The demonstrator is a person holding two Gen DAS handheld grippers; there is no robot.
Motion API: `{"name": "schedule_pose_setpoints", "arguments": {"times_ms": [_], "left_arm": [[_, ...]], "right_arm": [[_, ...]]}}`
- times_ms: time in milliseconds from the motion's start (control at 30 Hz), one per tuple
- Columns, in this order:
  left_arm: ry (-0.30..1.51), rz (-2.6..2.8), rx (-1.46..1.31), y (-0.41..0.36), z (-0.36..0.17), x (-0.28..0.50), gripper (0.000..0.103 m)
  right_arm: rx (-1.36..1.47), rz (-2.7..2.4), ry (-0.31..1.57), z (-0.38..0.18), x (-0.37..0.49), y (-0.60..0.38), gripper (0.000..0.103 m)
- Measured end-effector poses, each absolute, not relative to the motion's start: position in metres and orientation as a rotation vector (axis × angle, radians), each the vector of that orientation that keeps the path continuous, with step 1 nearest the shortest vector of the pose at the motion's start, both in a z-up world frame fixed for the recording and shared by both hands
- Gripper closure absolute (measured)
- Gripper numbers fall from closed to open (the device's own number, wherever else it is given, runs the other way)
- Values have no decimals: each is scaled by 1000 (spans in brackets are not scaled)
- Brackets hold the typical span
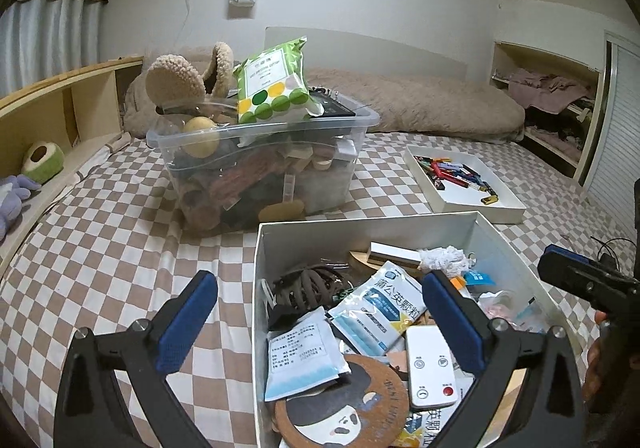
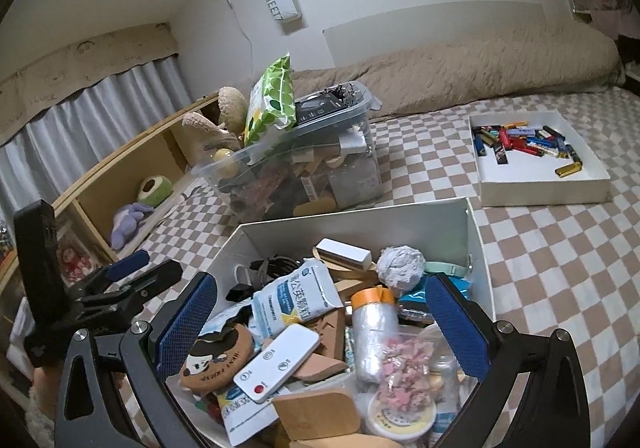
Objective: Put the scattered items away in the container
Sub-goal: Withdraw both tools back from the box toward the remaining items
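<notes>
A white box (image 1: pixel 360 226) on the checkered bed holds several items: a white remote (image 1: pixel 430 366), a blue-white sachet (image 1: pixel 378 306), a round cat coaster (image 1: pixel 340 408) and a brown hair claw (image 1: pixel 310 286). My left gripper (image 1: pixel 320 312) is open and empty, straddling the box's left wall. In the right wrist view the same box (image 2: pixel 360 221) shows the remote (image 2: pixel 276 364), an orange-capped bottle (image 2: pixel 370 328) and a grey ball (image 2: pixel 400 266). My right gripper (image 2: pixel 320 312) is open and empty above the box. The left gripper (image 2: pixel 132 280) shows at left.
A clear plastic bin (image 1: pixel 264 159) heaped with items and a green wipes pack (image 1: pixel 272 81) stands behind the box. A shallow white tray (image 1: pixel 464 203) of lighters lies at the right. A rolled beige blanket (image 1: pixel 420 103) lies at the back. Wooden shelves (image 1: pixel 60 107) run along the left.
</notes>
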State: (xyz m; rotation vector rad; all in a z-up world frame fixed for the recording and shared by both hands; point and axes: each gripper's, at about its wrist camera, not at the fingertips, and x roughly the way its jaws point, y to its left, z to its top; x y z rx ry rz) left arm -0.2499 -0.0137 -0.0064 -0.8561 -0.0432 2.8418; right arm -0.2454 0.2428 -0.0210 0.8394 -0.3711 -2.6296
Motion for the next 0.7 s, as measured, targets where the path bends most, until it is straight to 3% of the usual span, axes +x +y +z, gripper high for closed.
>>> {"name": "schedule_pose_setpoints", "arguments": {"times_ms": [700], "left_arm": [[-81,2842,-857,-11,-8,-233,0]], "right_arm": [[816,-2751,-198,-21,-233,251,0]]}}
